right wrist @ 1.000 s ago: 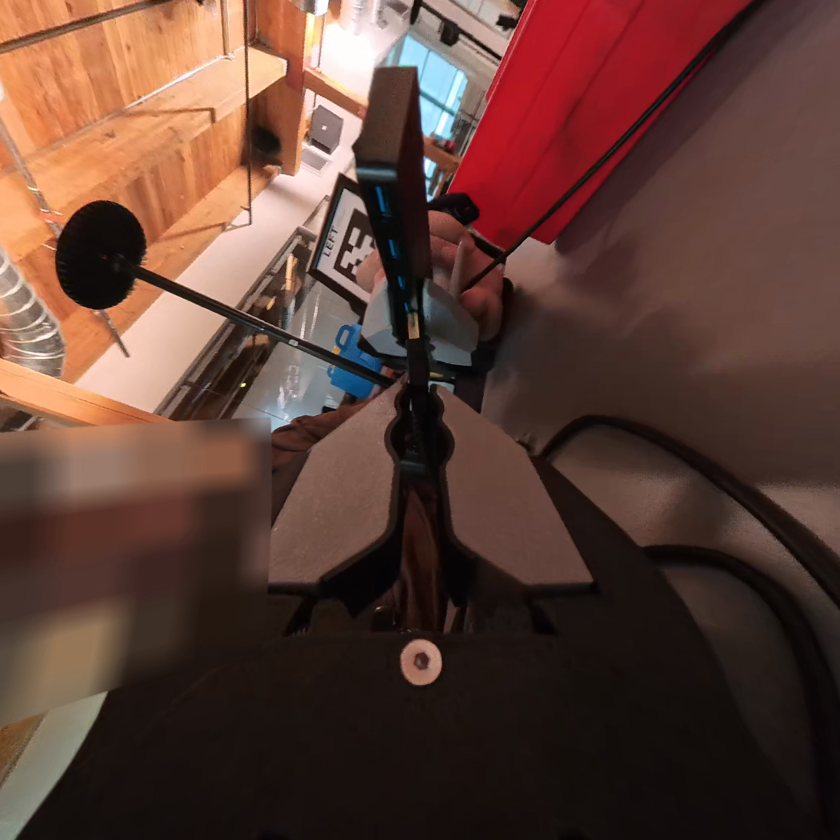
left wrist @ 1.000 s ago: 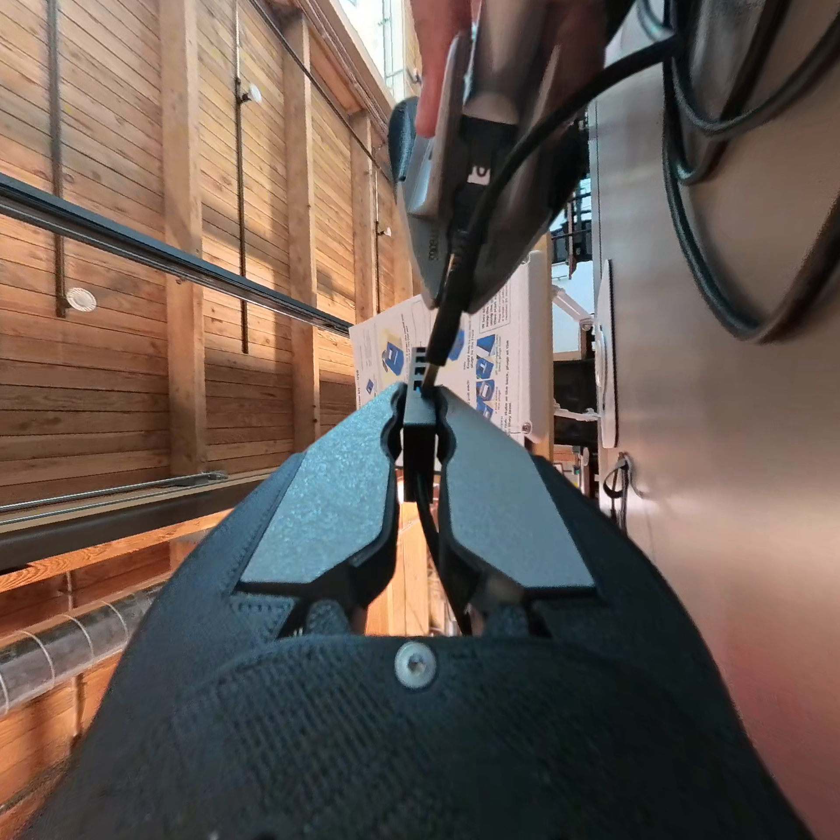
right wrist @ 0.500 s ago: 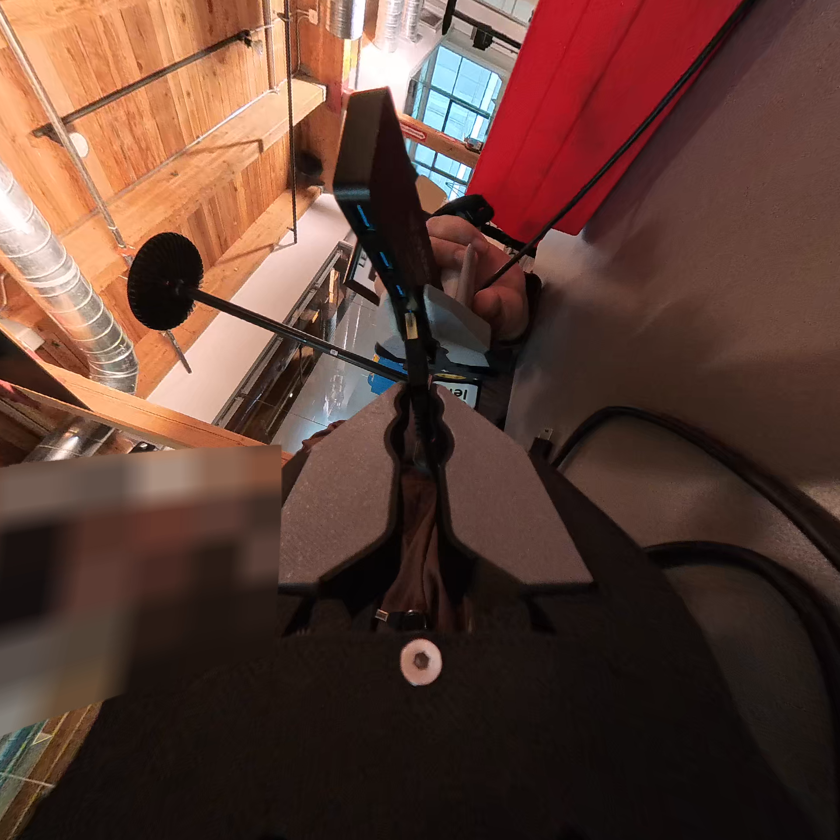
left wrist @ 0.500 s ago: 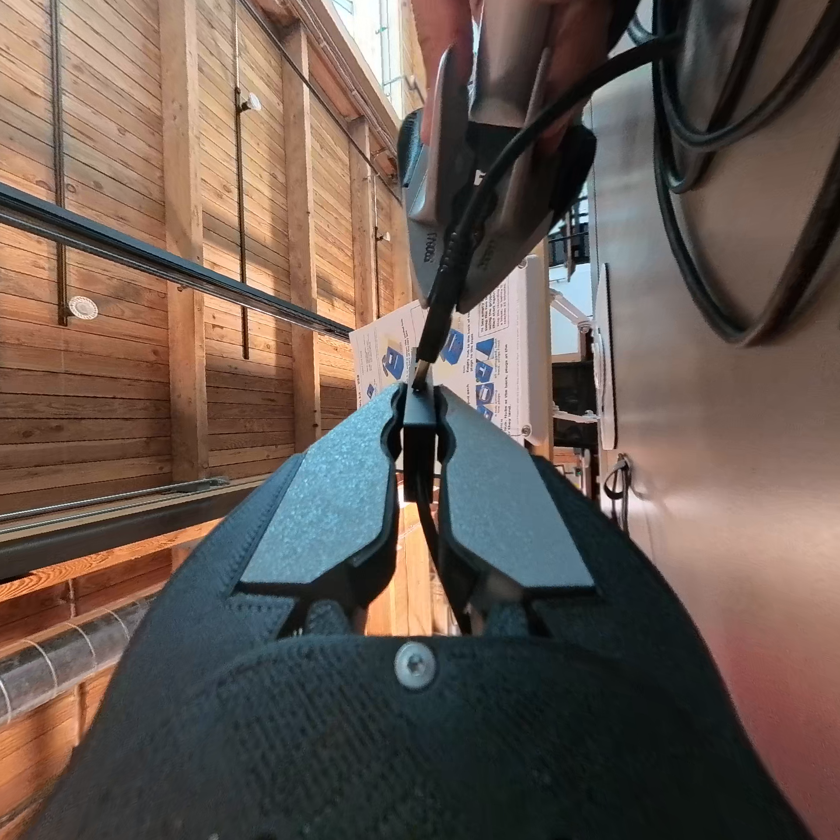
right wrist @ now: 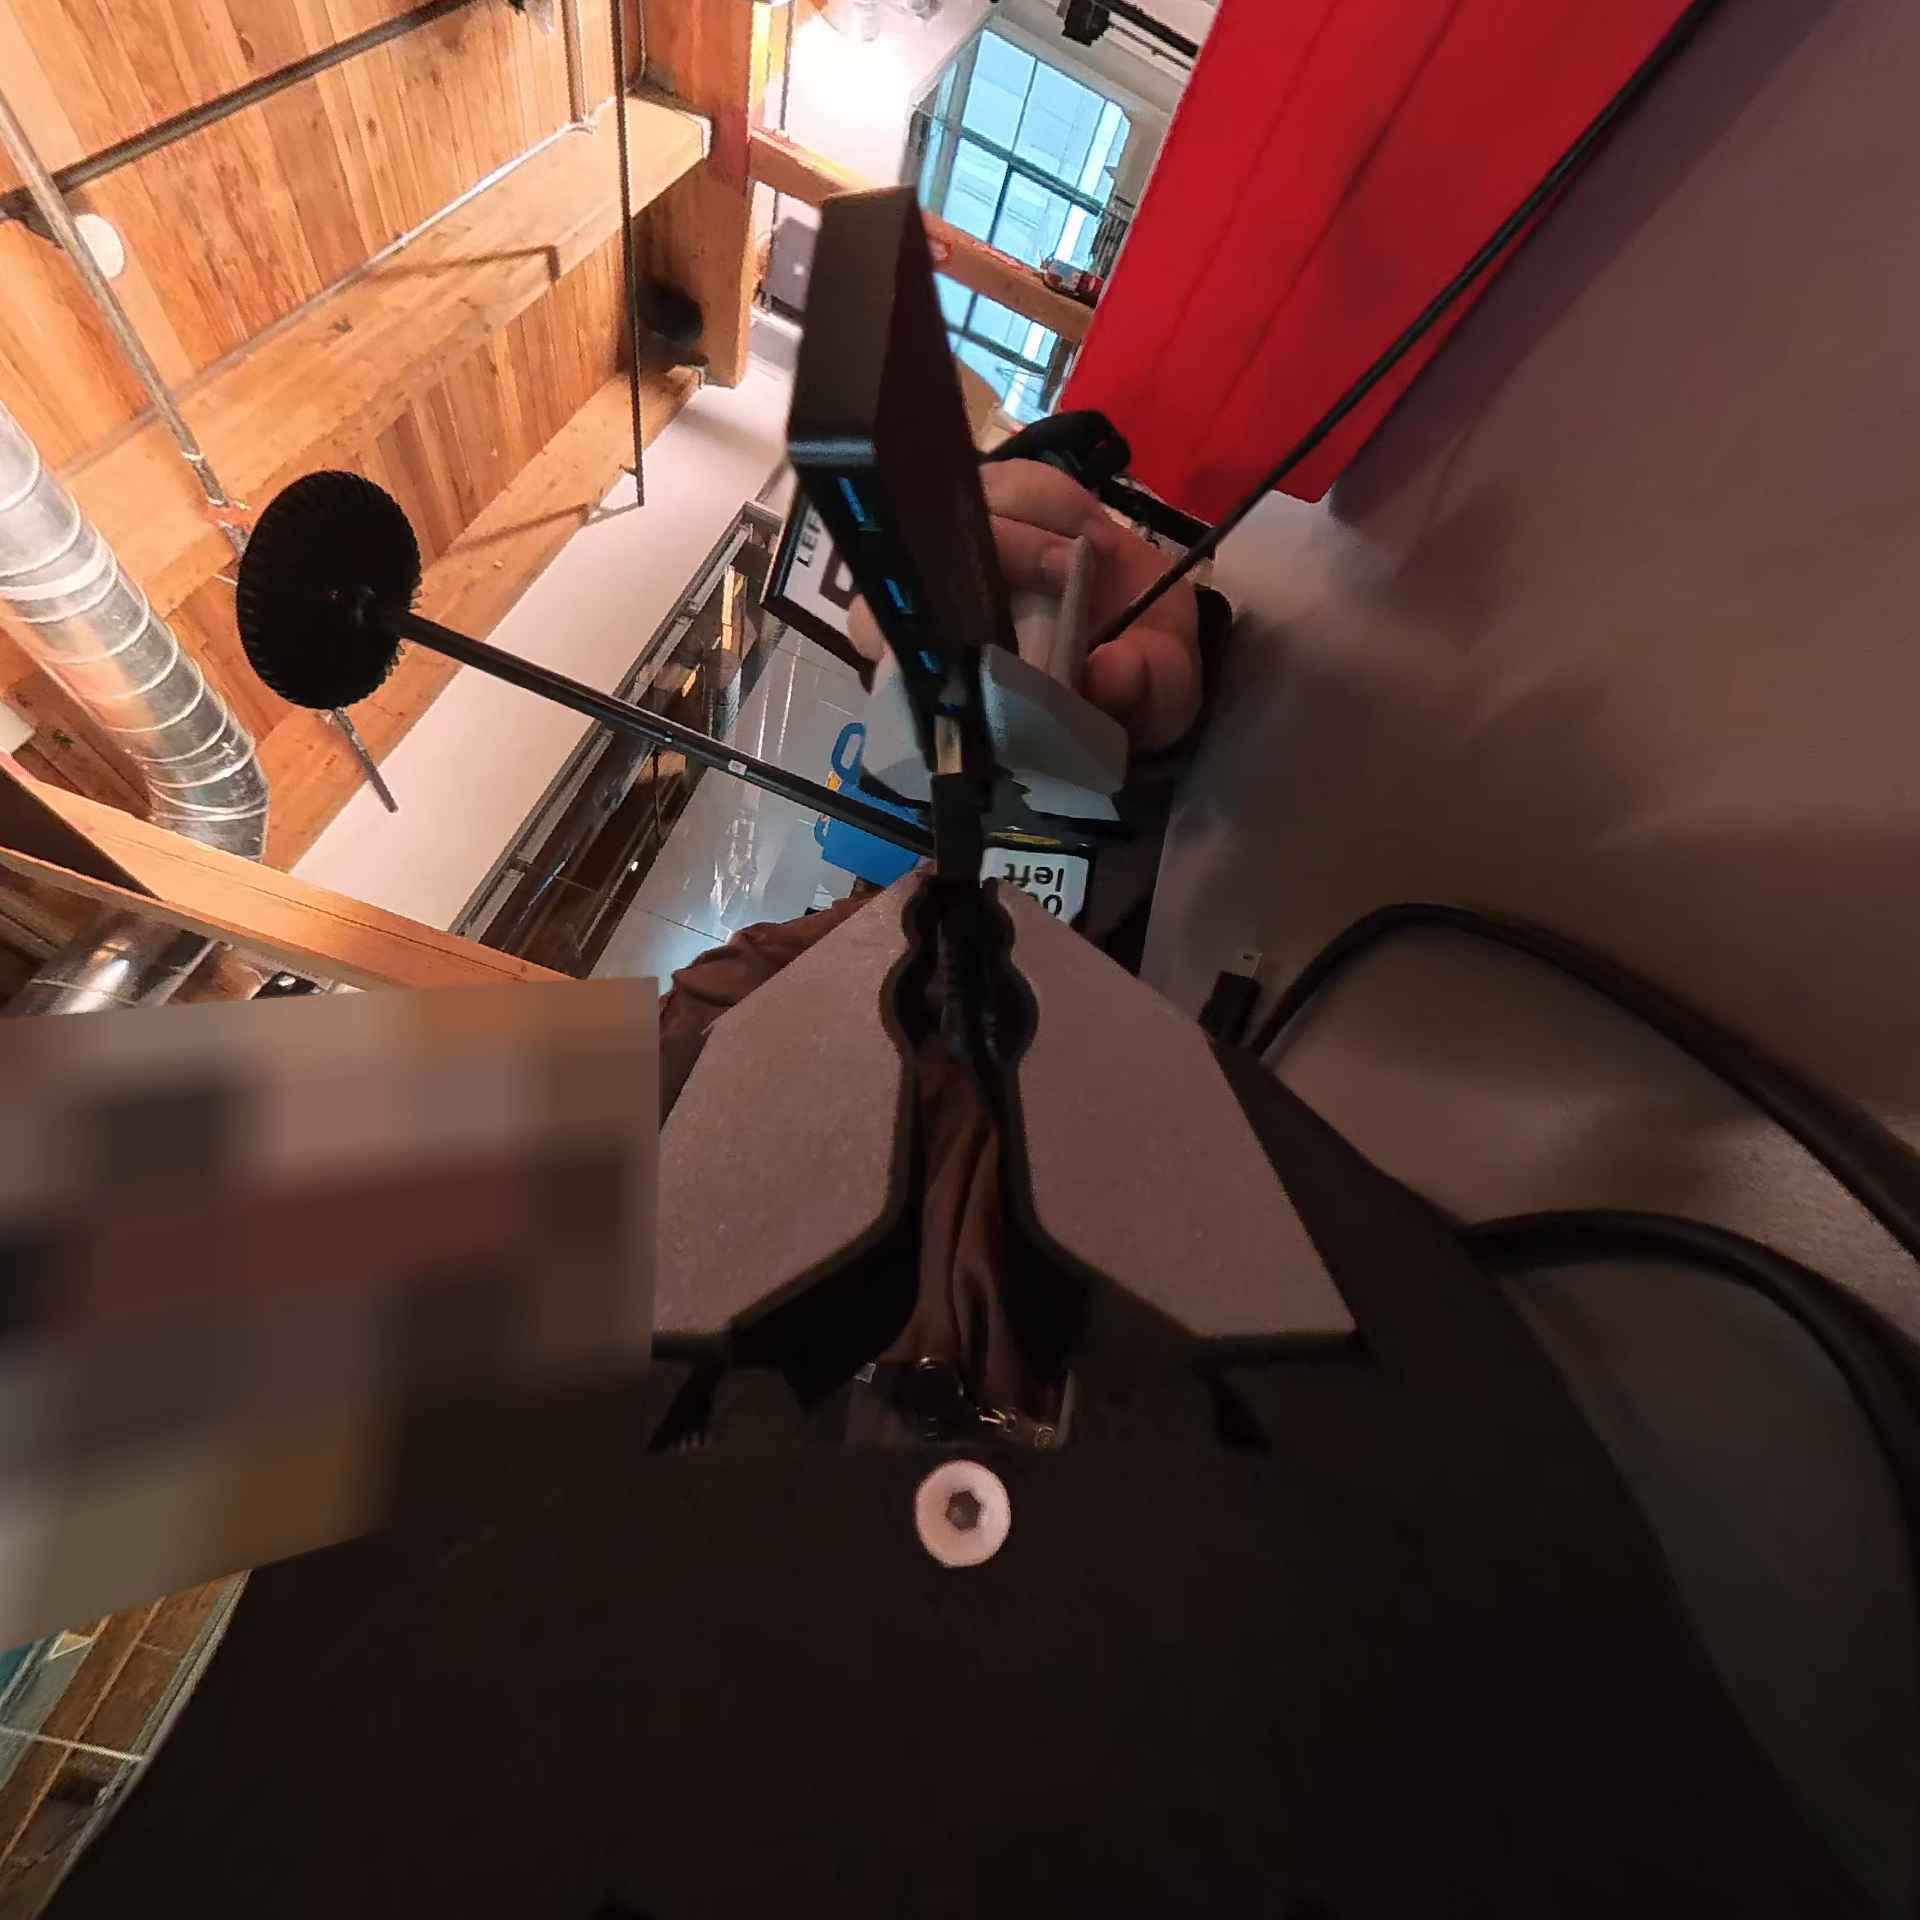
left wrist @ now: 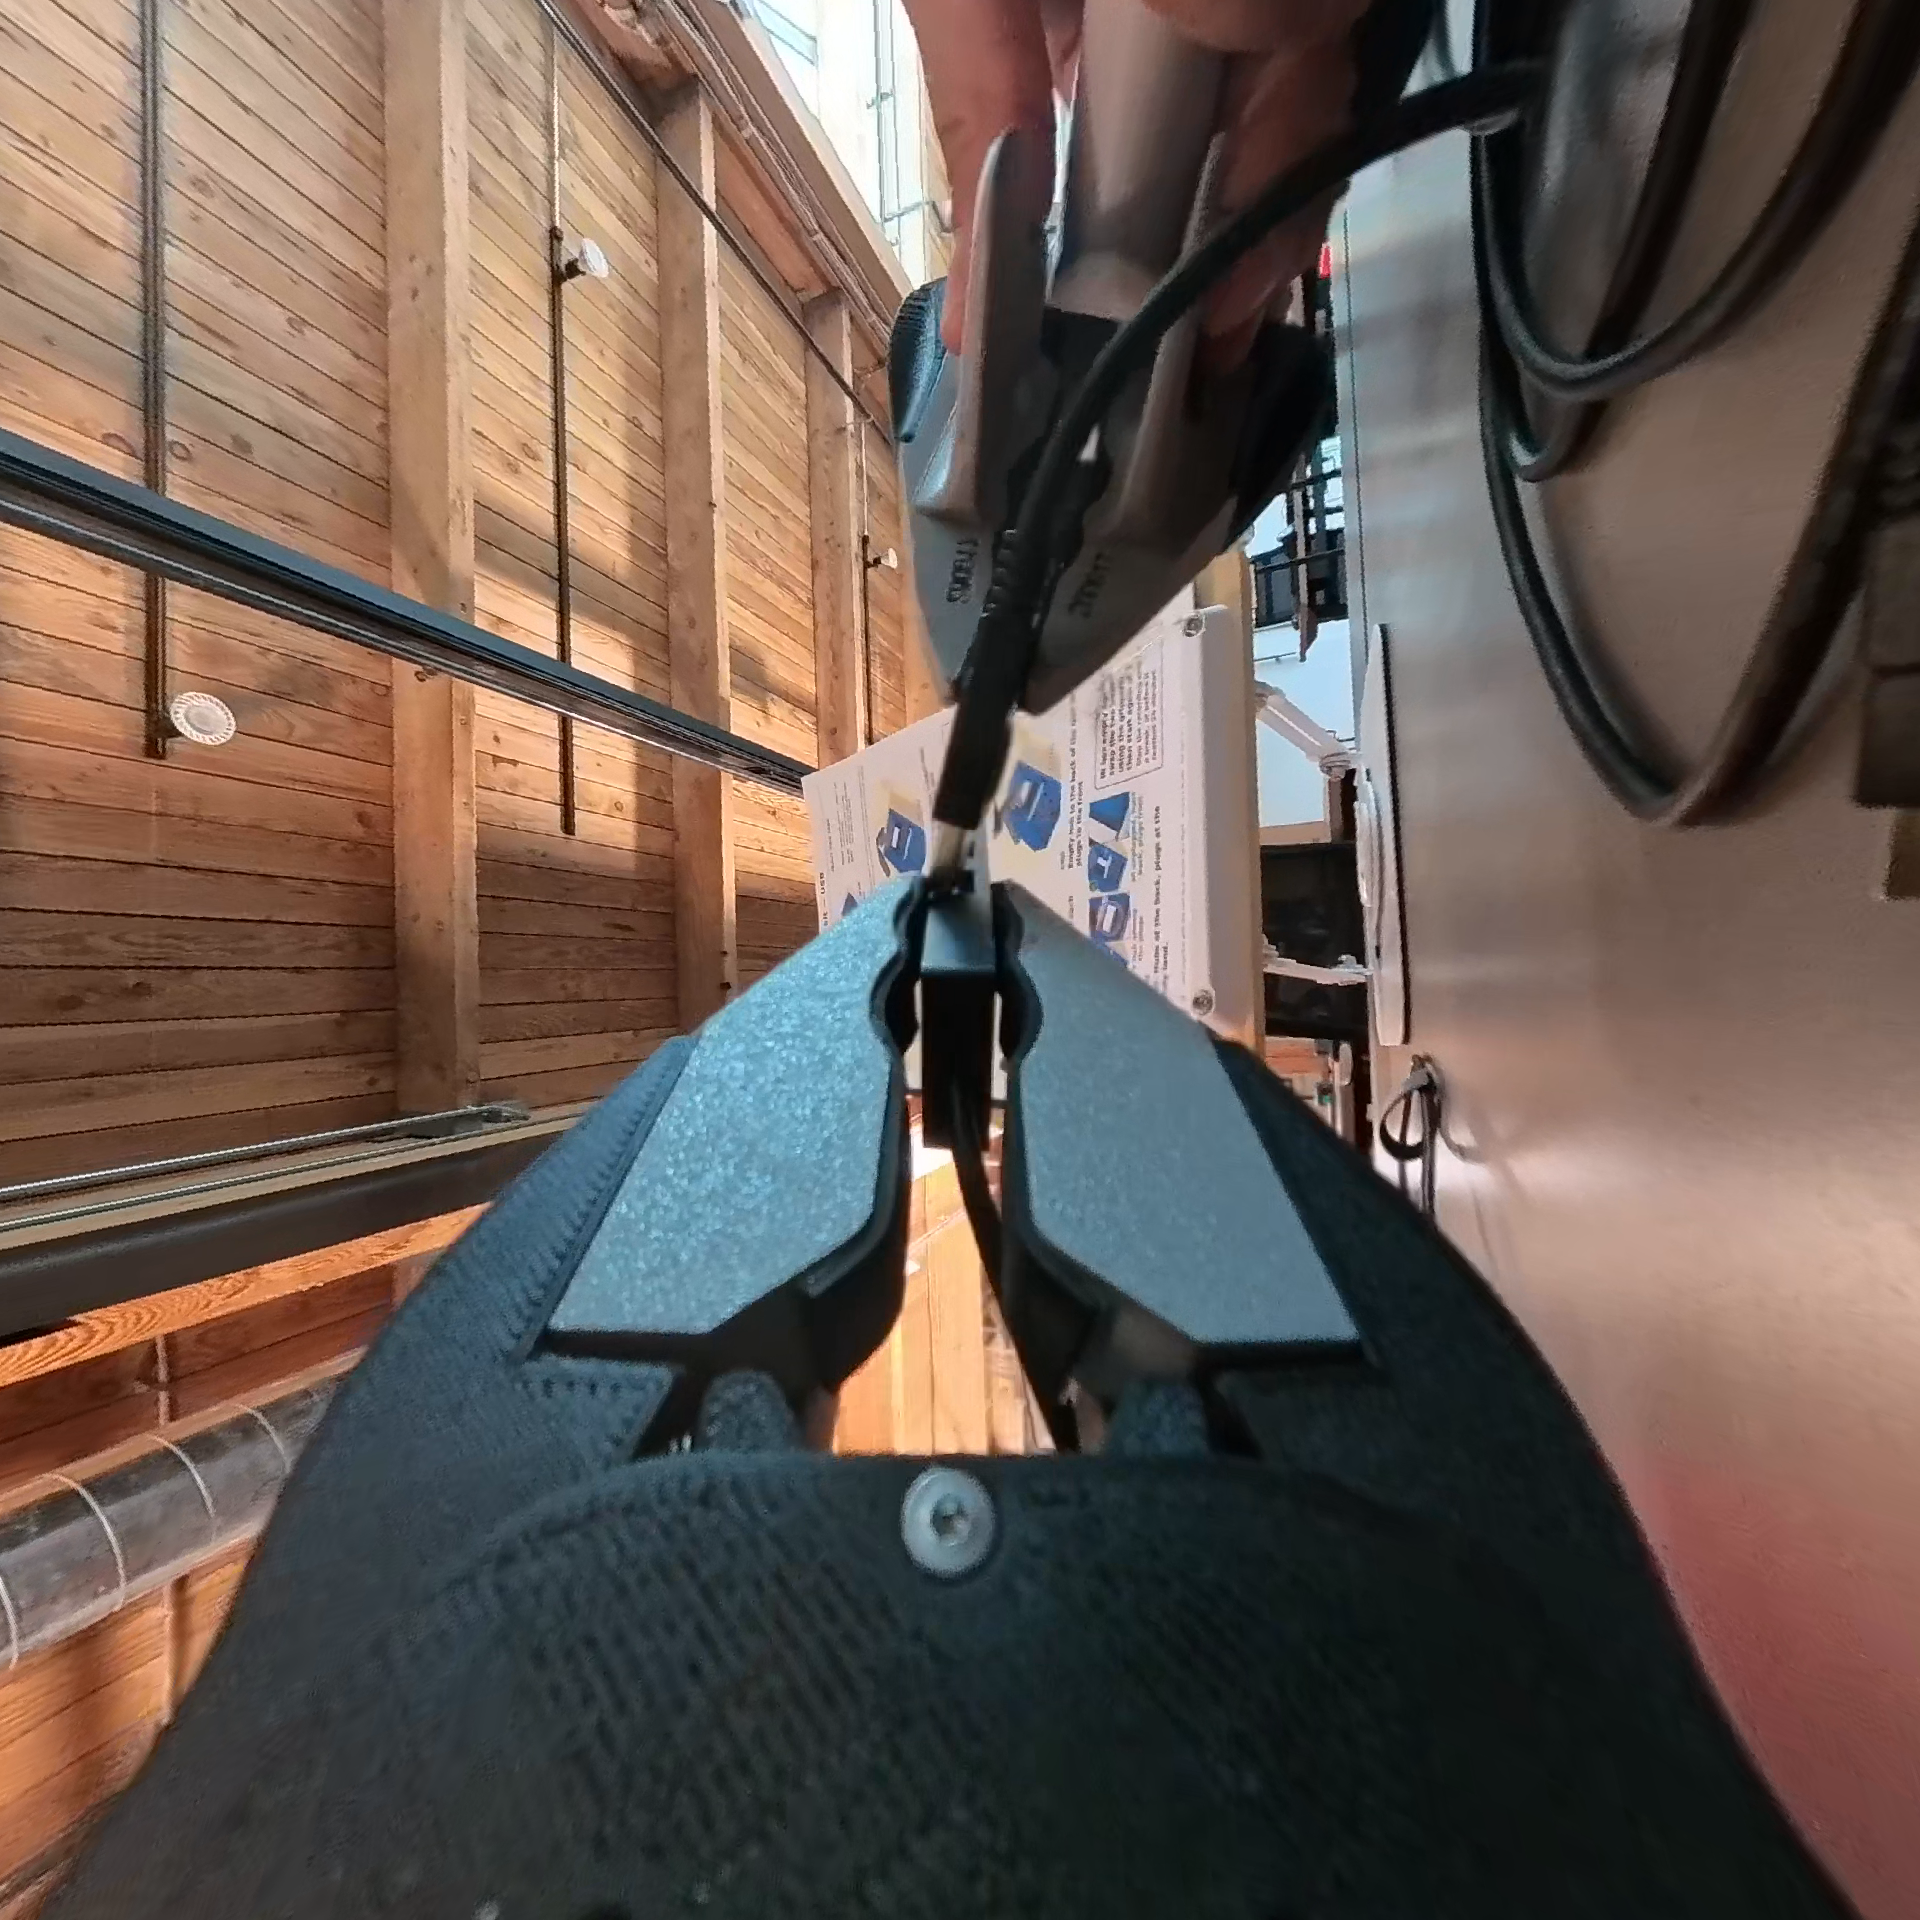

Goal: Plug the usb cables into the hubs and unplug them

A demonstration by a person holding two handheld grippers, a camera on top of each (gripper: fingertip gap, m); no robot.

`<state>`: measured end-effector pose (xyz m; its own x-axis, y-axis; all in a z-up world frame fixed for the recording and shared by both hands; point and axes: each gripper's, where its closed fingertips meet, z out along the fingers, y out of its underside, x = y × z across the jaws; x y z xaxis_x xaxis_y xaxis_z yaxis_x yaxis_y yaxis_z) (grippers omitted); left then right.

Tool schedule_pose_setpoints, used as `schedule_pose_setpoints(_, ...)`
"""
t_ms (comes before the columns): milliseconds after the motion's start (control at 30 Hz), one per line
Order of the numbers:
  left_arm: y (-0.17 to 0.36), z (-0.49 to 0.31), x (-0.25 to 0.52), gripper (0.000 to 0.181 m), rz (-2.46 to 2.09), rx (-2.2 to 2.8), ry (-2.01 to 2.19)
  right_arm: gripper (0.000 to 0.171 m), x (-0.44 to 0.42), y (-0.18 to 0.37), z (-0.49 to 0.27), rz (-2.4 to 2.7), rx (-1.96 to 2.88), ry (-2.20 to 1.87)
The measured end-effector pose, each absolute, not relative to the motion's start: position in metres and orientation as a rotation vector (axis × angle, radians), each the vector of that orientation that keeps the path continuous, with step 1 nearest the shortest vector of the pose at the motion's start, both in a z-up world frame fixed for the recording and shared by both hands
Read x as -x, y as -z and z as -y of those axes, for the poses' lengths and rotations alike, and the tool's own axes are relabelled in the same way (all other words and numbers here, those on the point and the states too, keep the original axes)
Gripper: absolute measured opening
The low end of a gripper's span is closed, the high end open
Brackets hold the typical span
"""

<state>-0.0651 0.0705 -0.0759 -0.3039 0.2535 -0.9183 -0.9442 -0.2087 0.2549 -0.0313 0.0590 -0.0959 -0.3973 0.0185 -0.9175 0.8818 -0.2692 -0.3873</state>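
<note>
up close, the left gripper (left wrist: 958, 940) has its two fingers pinched on a black usb hub (left wrist: 958, 997), gripping it edge-on at the tips, with the hub's own thin lead running back down between the fingers. in the left wrist view the whole scene is rolled sideways, so the grey table (left wrist: 1621, 1195) stands like a wall along the right and the wooden plank wall (left wrist: 312, 623) fills the left. the right gripper (left wrist: 1023, 665) reaches in from the top of that view, angled down toward the hub, with a person's hand (left wrist: 997, 104) wrapped around its grey handle. it is clamped on a black usb cable (left wrist: 987, 675) whose metal plug tip (left wrist: 948, 854) meets the end of the hub; how far it sits in the port cannot be told.

from the right wrist view, the right gripper (right wrist: 961, 904) is closed on the cable's plug body (right wrist: 958, 821), and the plug points straight ahead into the row of blue-lit ports on the hub (right wrist: 904, 416), which sticks up and away as a long dark slab. behind it the left gripper's grey fingers (right wrist: 1049, 717) hold the hub's near end, and the person's other hand (right wrist: 1091, 582) grips that tool beside a red panel (right wrist: 1351, 208). loose black cable loops (right wrist: 1558, 956) lie on the table (right wrist: 1558, 520) to the right.
</note>
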Motion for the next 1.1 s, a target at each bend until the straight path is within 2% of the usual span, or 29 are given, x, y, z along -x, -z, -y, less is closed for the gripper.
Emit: schedule_pose_setpoints(1100, 0.0804, -0.0714, 0.0655, 0.009, -1.076, 1.007, -1.629, 0.006, 0.0343, 0.1008, -0.0622, -1.324, -1.205, 1.736)
